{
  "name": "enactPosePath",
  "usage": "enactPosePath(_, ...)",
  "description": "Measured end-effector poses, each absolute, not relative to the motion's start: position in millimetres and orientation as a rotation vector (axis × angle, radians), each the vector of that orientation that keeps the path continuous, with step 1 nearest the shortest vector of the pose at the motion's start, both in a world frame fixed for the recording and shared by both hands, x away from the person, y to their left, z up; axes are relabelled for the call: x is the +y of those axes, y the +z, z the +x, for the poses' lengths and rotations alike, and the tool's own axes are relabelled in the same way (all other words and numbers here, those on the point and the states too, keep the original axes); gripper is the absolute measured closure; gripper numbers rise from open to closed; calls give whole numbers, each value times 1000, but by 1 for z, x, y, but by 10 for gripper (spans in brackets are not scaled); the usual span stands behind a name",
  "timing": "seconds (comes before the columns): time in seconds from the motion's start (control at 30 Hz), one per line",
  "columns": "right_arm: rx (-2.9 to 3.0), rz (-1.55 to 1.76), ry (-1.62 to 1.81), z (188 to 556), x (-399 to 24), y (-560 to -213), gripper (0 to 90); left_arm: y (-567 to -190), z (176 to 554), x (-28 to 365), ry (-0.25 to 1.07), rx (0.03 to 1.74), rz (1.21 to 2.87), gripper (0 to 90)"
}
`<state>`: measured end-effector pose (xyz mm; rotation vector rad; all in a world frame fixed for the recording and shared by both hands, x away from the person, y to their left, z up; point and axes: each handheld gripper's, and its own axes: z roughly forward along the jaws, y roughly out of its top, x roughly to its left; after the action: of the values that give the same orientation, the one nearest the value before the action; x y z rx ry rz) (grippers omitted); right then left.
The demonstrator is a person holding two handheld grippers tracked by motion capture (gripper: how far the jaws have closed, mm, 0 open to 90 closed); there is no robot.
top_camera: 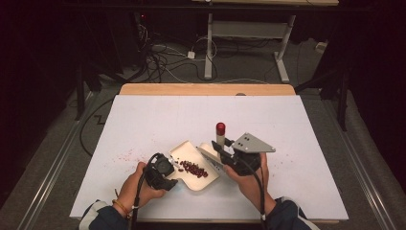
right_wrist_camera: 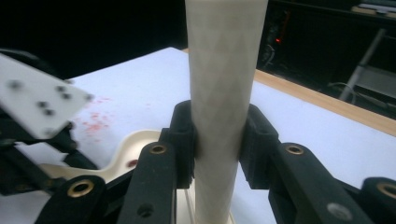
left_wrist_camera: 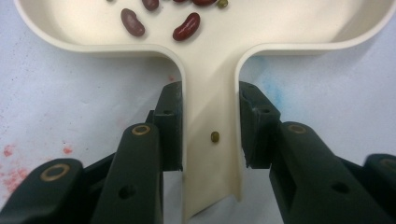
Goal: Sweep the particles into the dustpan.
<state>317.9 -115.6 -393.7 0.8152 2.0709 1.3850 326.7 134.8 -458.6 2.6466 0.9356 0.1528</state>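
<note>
A cream scoop-shaped tray (top_camera: 184,151) lies near the table's front middle with several red beans (top_camera: 194,168) in it. My left gripper (top_camera: 174,166) is shut on the tray's handle (left_wrist_camera: 210,93), one jaw on each side. A small green bean (left_wrist_camera: 215,136) rests on that handle, and red beans (left_wrist_camera: 187,26) lie in the bowl. My right gripper (top_camera: 221,146) stands just right of the tray, shut on an upright white stick (right_wrist_camera: 224,93) with a red top (top_camera: 220,128). Part of the tray (right_wrist_camera: 126,149) shows behind its jaws.
A white sheet (top_camera: 287,124) covers the table, with red speckled stains (top_camera: 127,155) left of the tray. A wooden edge (top_camera: 206,89) runs along the far side. Beyond it are a dark floor, cables (top_camera: 163,60) and a white desk frame (top_camera: 249,31).
</note>
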Motion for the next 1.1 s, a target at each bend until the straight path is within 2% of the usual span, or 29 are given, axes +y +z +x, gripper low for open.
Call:
enactPosePath(0.17, 2060, 756, 1440, 310, -108, -390, 705, -458, 327, 135, 152, 929, 2648, 637)
enactPosePath(0.6, 1995, 763, 1441, 323, -137, -373, 705, -458, 326, 138, 149, 918, 2659, 637)
enactPosePath(0.83, 1970, 817, 1353, 338, -147, -385, 704, -458, 326, 139, 139, 924, 2662, 637)
enactPosePath(1.1, 1923, 727, 1429, 361, -130, -399, 705, -457, 327, 140, 124, 933, 2662, 637)
